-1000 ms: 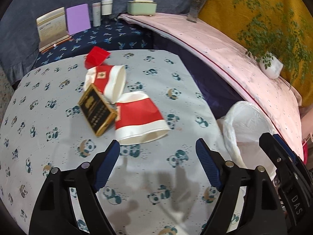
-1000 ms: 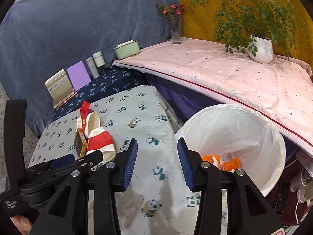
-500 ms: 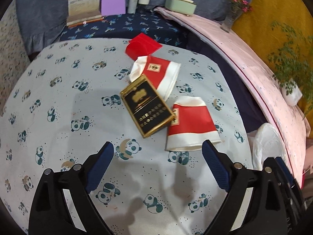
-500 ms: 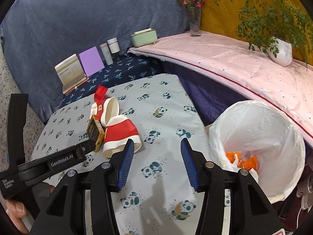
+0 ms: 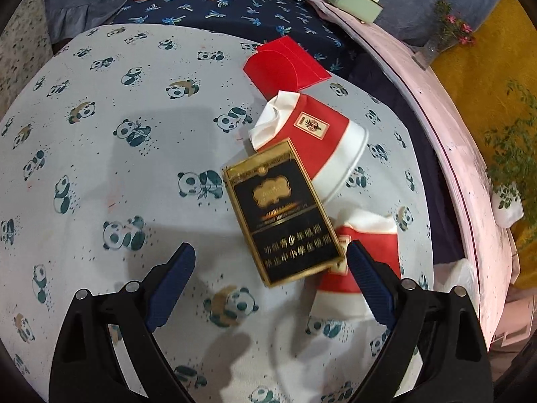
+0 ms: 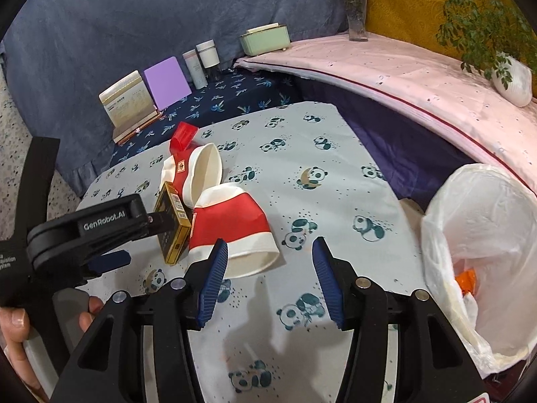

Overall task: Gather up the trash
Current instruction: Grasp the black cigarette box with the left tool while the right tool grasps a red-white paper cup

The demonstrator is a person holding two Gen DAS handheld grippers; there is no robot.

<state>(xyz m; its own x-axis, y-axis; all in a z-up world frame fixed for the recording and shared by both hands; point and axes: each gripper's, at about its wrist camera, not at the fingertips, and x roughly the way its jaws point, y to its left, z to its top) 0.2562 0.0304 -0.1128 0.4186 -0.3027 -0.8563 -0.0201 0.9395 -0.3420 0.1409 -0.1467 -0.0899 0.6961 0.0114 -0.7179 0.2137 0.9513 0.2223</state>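
On the panda-print counter [image 6: 335, 168], the left tongs [image 5: 268, 282], jaws wide apart after opening, now straddle the black-and-gold cardboard pack [image 5: 282, 211]. Right tongs [image 6: 270, 278], apart and empty, face the red-and-white paper cup [image 6: 235, 231]. Far right, the white-lined bin [image 6: 476, 221] holds orange scraps [image 6: 466, 280].

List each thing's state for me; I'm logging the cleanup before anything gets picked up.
left gripper: open, jaws just widened, nothing gripped.
right gripper: open, jaws just widened, empty.
black-and-gold box: closed, leaning on the cups.
near paper cup: on its side, crumpled.
far paper cup: on its side, crushed.
red carton: lying open-ended.
bin bag: open, orange scraps inside.
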